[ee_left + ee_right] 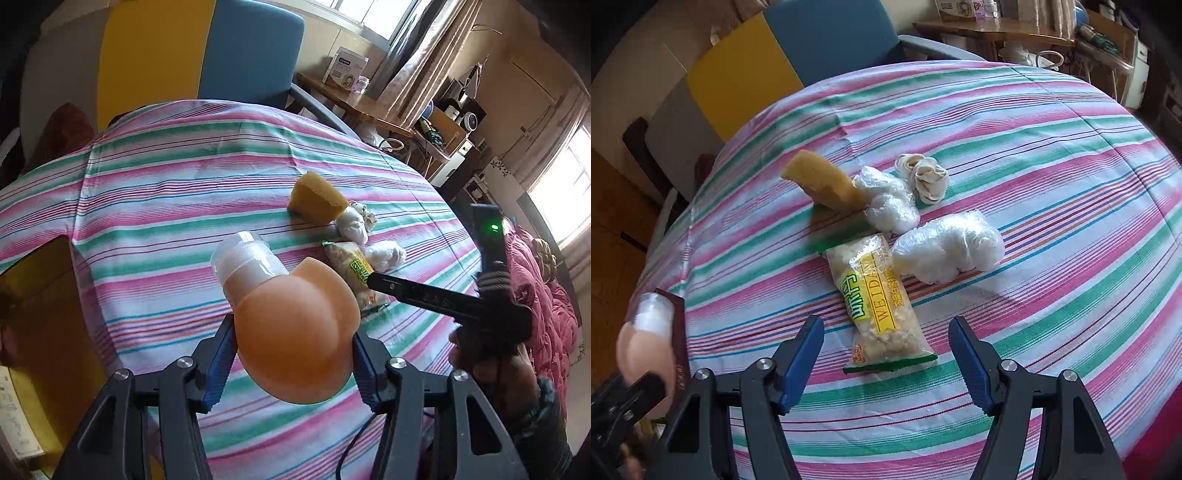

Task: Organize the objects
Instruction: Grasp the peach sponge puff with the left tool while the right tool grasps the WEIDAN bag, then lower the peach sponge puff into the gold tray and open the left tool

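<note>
Your left tongs grip the peach squeeze bottle with its clear cap, lifted off the striped counter. Your right tongs hang open over the yellow-labelled snack packet. Behind that packet, the yellow sponge wedge, two white plastic-wrapped bundles and a cream cloth wad lie unsorted, I judge.

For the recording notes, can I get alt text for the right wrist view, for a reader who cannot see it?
The right gripper hangs open over a yellow-labelled snack packet lying on a striped tablecloth. Beyond the packet lie two white plastic-wrapped bundles, a yellow sponge and a rolled cloth. At far left, the left gripper holds a peach-coloured bottle.
</note>
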Motion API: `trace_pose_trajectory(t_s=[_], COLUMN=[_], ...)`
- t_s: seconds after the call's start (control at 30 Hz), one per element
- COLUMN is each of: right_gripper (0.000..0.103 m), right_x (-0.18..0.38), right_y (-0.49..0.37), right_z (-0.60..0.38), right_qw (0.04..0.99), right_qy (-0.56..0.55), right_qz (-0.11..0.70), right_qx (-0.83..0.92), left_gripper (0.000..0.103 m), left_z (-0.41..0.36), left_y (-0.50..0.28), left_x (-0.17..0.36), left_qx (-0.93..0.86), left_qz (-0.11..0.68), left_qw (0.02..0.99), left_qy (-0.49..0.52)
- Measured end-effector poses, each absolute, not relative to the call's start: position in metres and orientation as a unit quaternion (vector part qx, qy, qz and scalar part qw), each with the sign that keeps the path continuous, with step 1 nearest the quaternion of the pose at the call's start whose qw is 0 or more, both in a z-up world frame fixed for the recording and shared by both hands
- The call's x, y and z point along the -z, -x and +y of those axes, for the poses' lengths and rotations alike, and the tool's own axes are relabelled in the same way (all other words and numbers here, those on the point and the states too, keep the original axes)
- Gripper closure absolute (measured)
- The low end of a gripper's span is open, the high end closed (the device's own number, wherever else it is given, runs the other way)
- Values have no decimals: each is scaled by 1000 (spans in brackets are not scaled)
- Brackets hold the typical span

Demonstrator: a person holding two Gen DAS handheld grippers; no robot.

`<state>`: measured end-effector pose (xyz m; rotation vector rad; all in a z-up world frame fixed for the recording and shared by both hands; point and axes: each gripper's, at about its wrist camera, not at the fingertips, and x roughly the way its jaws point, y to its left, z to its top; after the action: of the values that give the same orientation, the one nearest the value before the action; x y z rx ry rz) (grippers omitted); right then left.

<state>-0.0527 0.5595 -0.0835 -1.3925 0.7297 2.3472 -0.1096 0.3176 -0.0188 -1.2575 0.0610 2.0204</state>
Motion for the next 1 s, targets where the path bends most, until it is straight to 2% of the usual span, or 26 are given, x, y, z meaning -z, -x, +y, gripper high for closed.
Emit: trace_pose_trajectory(t_s=[0.2,0.3,0.33,0.37,0.57,1.0], right_gripper=[35,49,61,63,64,65], right_x=[94,99,100,100,100,97], right_y=[72,78,81,80,80,78], right_z=[549,547,546,546,537,526], right_qw=[165,167,165,165,161,152], right_qy=[514,523,526,527,530,531], right_qz=[193,174,170,166,137,117], right_qx=[-819,-817,-817,-817,-821,-826], left_gripper=[46,45,46,46,46,46], left_z=[242,194,179,162,117,141], left_y=[103,112,117,124,160,196], left_x=[2,1,1,2,19,74], left_qx=[-803,-820,-825,-829,-839,-812], left_qz=[21,29,33,35,49,111], left_qw=[347,305,289,271,207,173], left_qy=[484,484,485,488,501,546])
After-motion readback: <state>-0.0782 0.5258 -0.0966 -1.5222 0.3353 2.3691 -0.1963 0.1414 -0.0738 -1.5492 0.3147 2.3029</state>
